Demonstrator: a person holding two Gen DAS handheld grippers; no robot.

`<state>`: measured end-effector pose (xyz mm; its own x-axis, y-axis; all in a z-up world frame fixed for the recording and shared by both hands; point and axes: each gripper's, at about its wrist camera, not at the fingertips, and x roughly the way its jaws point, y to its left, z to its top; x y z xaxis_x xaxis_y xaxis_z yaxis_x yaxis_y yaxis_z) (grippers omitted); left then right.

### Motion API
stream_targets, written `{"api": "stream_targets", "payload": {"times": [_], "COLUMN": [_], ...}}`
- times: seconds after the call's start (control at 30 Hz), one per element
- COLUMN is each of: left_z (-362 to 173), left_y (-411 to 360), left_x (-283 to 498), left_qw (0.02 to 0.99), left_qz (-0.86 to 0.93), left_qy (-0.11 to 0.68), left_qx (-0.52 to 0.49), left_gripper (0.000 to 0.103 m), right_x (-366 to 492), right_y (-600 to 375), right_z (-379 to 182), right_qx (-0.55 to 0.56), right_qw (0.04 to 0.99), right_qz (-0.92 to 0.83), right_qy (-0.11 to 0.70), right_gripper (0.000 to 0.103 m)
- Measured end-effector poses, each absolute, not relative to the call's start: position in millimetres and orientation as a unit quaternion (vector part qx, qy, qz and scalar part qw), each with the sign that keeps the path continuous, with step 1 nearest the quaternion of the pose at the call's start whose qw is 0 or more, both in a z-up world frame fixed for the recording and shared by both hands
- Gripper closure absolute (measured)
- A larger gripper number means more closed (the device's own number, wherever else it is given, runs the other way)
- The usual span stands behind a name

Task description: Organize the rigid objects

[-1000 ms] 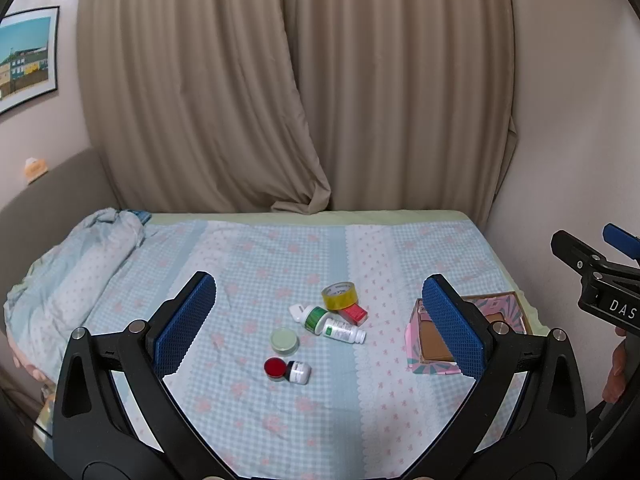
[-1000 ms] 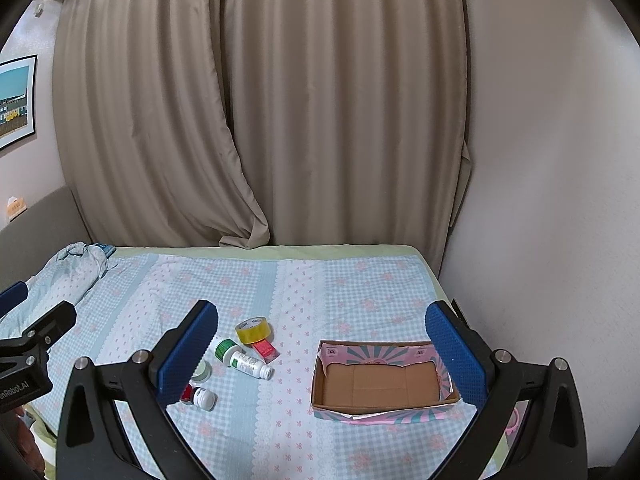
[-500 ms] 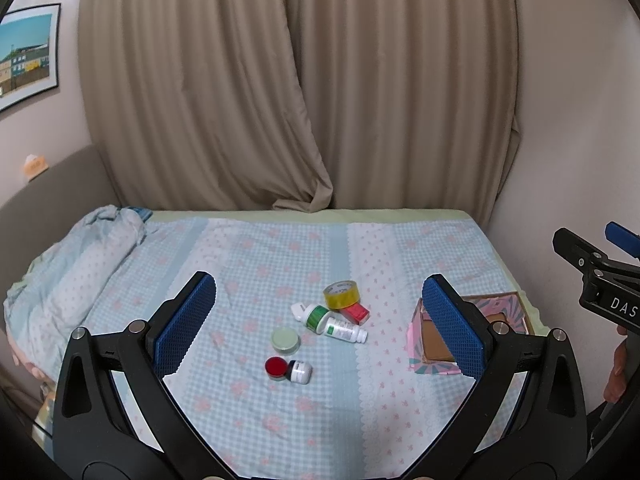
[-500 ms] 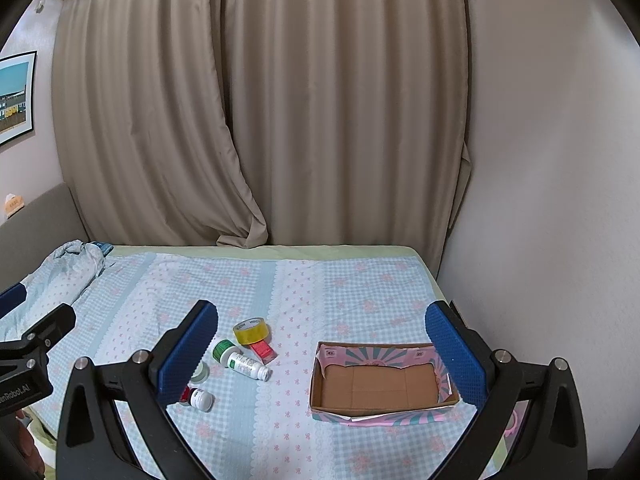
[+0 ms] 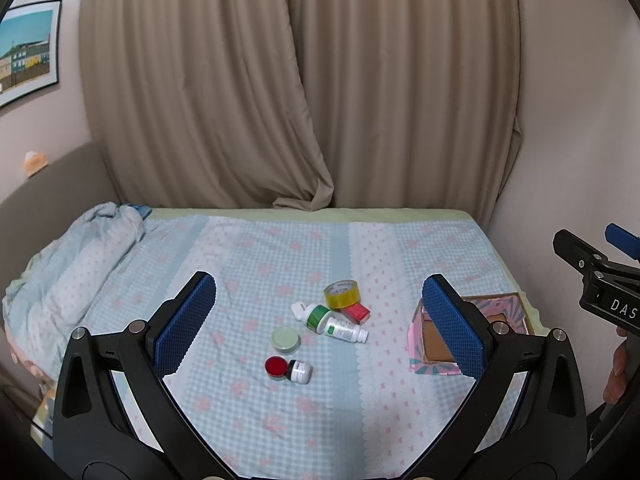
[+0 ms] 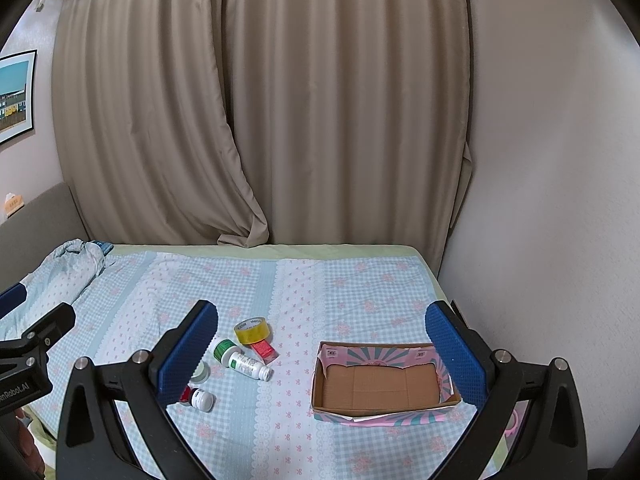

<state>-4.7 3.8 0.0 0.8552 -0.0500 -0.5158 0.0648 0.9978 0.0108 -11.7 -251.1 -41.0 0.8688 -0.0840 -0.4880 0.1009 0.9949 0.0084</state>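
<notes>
My pink-and-teal open cardboard box (image 6: 380, 384) sits empty at the bed's right, apart from the small clutter. Both my left gripper (image 5: 320, 328) and right gripper (image 6: 320, 348) hang spread, empty. I'd start with the yellow tape roll (image 5: 341, 293), descending squarely.

In the left wrist view a blue finger pad (image 5: 452, 324) hides much of the cardboard box (image 5: 434, 344). In the right wrist view another pad (image 6: 188, 354) covers part of the pale green jar (image 6: 201, 372) and red-lidded jar (image 6: 186, 395); the white bottle's (image 6: 247, 365) label is too small to read.
</notes>
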Motion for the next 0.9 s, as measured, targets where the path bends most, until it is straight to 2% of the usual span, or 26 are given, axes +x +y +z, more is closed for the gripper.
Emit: {"api": "stream_targets", "payload": {"times": [0.73, 0.9], "left_z": [-10, -18], "left_y": [2, 7], "left_x": [7, 18], "left_qw": [0.961, 0.954], "left_qz": [-0.021, -0.019], "left_qy": [0.277, 0.3], "left_qx": [0.011, -0.009], "left_gripper": [0.001, 0.001], "right_x": [-9, -4], "right_y": [-247, -247], "right_z": [-46, -48], "right_qx": [0.016, 0.014], "right_qw": [0.966, 0.964], "right_qz": [-0.047, -0.04], "right_qy": [0.254, 0.263], "right_gripper": [0.0, 0.0]}}
